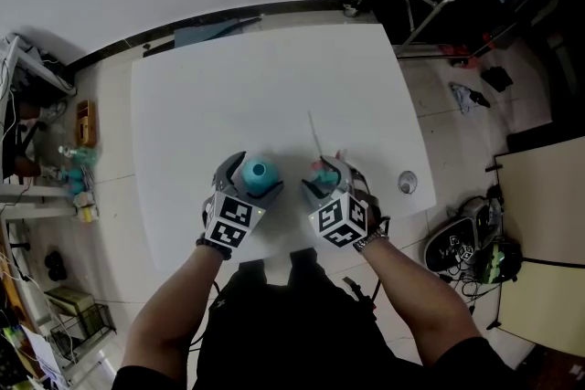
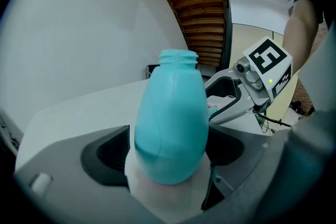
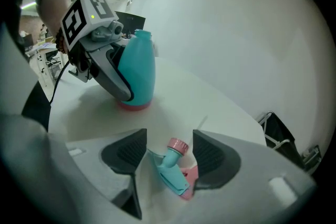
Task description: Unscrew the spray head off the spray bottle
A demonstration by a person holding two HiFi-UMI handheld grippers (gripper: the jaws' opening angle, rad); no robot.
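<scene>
Teal spray bottle (image 2: 170, 107), one, clamped in left hand-held gripper (image 2: 169, 153); one spray head (image 3: 174, 169), seemingly loose, inside spread right hand-held gripper (image 3: 169, 152).

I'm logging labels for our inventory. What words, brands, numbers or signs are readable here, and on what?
No readable text anywhere.
On the spray bottle: nothing, plain turquoise.
On the spray head: no print visible.
On the marker cubes: black-and-white square patterns only, no letters or numbers.

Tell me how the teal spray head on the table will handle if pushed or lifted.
The teal plastic spray head with pink collar looks small, so probably light. Lying on its angular side, it should slide rather than roll. Its thin white dip tube looks flexible and may bend or drag.
</scene>
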